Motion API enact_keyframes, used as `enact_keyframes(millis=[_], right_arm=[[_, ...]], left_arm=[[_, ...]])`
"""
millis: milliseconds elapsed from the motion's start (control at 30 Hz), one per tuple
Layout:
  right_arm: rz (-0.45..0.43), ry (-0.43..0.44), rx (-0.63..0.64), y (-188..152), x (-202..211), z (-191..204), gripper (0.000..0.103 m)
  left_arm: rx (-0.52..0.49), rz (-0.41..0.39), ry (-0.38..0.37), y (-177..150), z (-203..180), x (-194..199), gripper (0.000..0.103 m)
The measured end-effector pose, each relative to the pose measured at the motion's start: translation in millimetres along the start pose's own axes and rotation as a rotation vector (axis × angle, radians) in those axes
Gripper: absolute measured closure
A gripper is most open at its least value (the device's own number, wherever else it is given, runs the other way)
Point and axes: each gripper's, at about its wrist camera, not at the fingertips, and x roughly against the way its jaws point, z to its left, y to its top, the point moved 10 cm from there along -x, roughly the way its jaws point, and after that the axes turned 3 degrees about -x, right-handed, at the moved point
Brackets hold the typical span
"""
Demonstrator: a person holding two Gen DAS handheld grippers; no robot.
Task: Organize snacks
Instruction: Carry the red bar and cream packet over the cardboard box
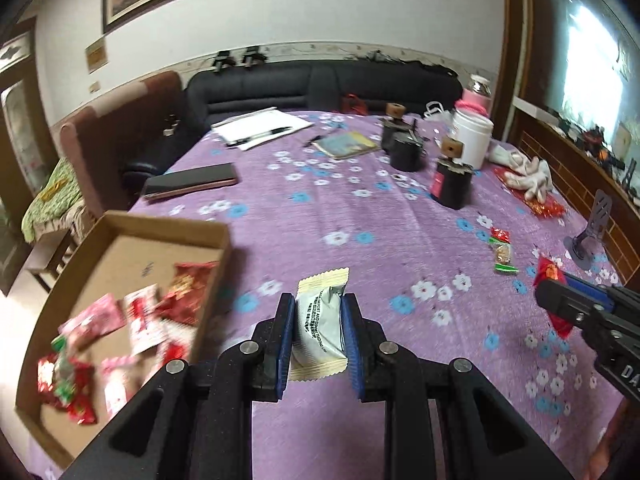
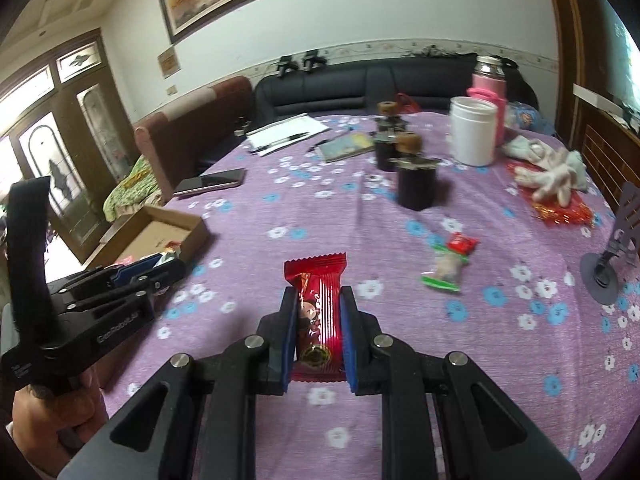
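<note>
My left gripper is shut on a cream and silver snack packet, held above the purple flowered tablecloth, just right of a shallow cardboard box that holds several red and pink snack packets. My right gripper is shut on a red snack bar over the middle of the table. In the right wrist view the left gripper shows at the left, by the box. The right gripper shows at the right edge of the left wrist view. A red and green snack packet lies loose on the cloth.
Two dark jars with cork tops stand mid-table, with a white canister and a pink bottle behind. A phone, papers with a pen, a booklet, white gloves and a grey stand lie around. A sofa runs behind the table.
</note>
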Motion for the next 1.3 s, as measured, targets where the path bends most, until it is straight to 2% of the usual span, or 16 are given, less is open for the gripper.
enact_keyframes(millis=[167,333,667,867,1067,1300], right_arm=[[0.01,0.057,0.038,-1.1,-6.4,41.8,0.084],[0.026,0.119,0.099,-1.3,-18.1,93.4,0.084],[0.074,0.251,0.22,-7.1,-46.5,198.1,0.084],[0.107,0.291,0.288,-16.9,-65.9,245.8,0.084],[0.136,0.289,0.299,-23.7,-84.0,259.6,0.084],[0.164,0.27,0.309,-33.3,-101.4,264.7,0.084]], left_arm=[[0.021,-0.014,0.053,-16.3,34.1,23.8,0.079],[0.08,-0.02,0.105,-30.9,83.9,39.1,0.079],[0.223,-0.025,0.227,-60.4,184.5,61.9,0.079],[0.29,-0.001,0.27,-84.0,228.7,65.3,0.079],[0.334,0.016,0.258,-98.8,249.9,61.5,0.079],[0.311,0.026,0.206,-99.0,232.8,52.4,0.079]])
